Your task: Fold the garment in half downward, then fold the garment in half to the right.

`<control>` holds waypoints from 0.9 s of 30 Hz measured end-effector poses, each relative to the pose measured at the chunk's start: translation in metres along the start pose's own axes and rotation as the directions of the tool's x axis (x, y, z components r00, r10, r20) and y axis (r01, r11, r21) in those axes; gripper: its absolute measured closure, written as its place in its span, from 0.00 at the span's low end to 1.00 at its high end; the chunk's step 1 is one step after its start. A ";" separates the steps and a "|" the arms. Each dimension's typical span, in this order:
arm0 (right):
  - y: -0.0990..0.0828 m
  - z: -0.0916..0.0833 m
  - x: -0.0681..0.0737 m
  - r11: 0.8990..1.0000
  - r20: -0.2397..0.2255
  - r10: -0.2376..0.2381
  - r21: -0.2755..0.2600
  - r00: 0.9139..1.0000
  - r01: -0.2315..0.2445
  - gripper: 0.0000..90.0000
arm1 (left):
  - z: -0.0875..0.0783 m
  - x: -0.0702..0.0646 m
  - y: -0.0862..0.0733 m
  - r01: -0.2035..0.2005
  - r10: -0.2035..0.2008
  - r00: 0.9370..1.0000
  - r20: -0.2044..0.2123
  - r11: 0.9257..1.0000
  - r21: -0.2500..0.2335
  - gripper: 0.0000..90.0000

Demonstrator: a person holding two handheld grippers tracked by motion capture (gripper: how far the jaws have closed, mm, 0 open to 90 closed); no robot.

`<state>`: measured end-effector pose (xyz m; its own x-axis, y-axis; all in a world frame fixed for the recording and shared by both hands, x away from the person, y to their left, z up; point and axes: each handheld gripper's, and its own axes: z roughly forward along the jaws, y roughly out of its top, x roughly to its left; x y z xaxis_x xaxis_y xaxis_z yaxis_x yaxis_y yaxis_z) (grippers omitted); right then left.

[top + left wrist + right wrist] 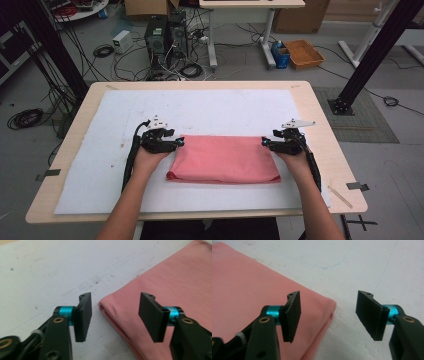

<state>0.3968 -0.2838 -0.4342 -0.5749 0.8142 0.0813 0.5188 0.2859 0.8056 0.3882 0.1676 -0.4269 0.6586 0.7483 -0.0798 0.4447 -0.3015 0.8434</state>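
Forearms enter near; my left gripper [179,142] and right gripper [265,142] stand wide, empty, at the far corners of the folded pink cloth [225,157] mid-counter [320,115]. Close both evenly on all layers.

Pink cloth [225,159] on white mat [115,150], tan table [320,125].

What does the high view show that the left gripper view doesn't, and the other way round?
High view: the whole folded pink cloth, both forearms, the right gripper at the cloth's far right corner, and the wooden table edge.
Left gripper view: the left gripper up close, fingers apart astride the cloth's layered corner.
Both: the cloth on the white mat.
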 end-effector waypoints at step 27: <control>-0.005 -0.033 0.010 0.990 -0.107 0.006 -0.140 0.994 -0.021 0.24 | -0.059 -0.015 -0.023 0.028 -0.025 0.996 0.081 0.999 -0.039 0.23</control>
<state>0.3677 -0.2935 -0.4178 -0.6364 0.7569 0.1484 0.4367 0.1950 0.8782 0.3320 0.1978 -0.4142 0.6944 0.7052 -0.1433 0.4387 -0.2570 0.8611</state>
